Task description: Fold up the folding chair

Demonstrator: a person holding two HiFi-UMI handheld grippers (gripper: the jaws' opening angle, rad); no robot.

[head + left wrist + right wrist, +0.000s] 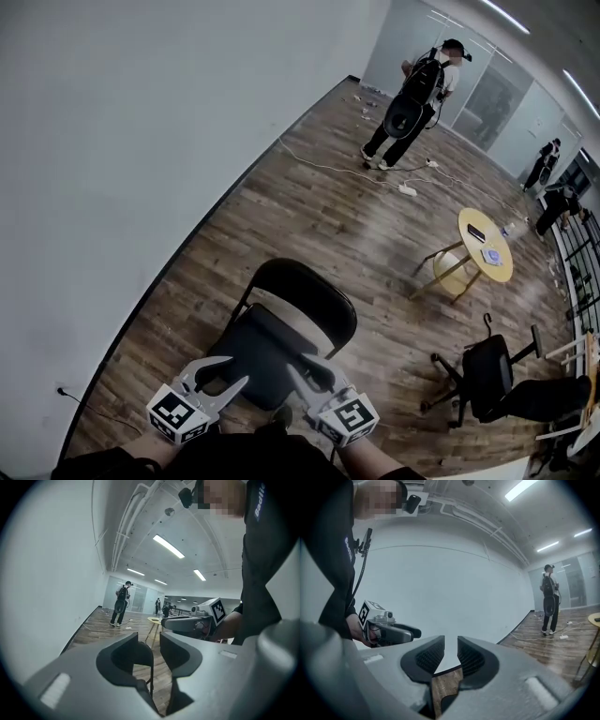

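In the head view the black folding chair [286,323] stands unfolded on the wood floor at lower centre, seat towards the camera and backrest beyond it, near the white wall on the left. Both tools sit at the bottom edge over the near part of the seat: the left gripper [228,371] and the right gripper [309,367], each with its marker cube turned up. Only the gripper views settle the jaws. The left gripper [150,639] has its jaws a little apart with nothing clamped between them; the chair's backrest [144,652] shows through the gap, further off. The right gripper [451,641] is likewise slightly parted and empty, and this view misses the chair altogether, showing only wall and floor. The head view alone takes in the wider room: a round yellow table [486,246], a tipped office chair [489,370] and a person with a backpack [417,94] at upper right.
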